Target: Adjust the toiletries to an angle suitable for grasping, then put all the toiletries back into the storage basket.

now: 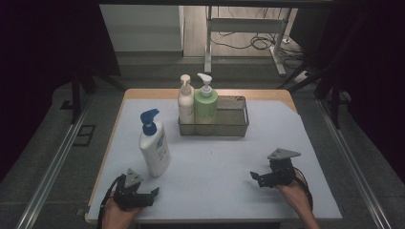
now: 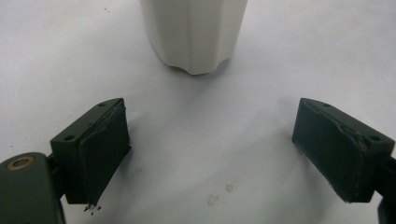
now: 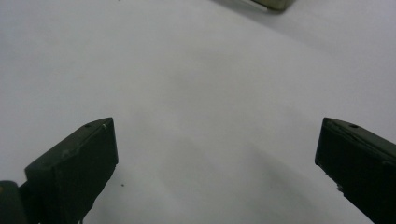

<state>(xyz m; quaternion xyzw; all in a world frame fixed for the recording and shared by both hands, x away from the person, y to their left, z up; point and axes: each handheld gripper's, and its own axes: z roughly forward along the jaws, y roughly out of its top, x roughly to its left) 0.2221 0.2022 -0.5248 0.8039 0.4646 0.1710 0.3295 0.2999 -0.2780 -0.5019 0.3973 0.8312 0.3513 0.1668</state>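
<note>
A tall white pump bottle with a blue pump point(image 1: 154, 143) stands on the white table sheet point(image 1: 215, 162) at the left. Its white base point(image 2: 194, 32) shows just ahead of my left gripper point(image 2: 212, 154), which is open with nothing between its jaws. In the high view the left gripper point(image 1: 148, 194) lies near the front edge, just below the bottle. My right gripper point(image 1: 258, 177) rests open at the front right, over bare sheet point(image 3: 205, 116). A cream pump bottle point(image 1: 186, 101) and a green pump bottle point(image 1: 206, 102) stand in the left end of a wire basket point(image 1: 235, 125).
The basket sits at the back middle of the table, its right part holding nothing. A corner of the basket point(image 3: 273, 4) shows at the top of the right gripper view. Metal rails point(image 1: 52, 167) run along both sides of the table. A desk frame point(image 1: 248, 28) stands beyond.
</note>
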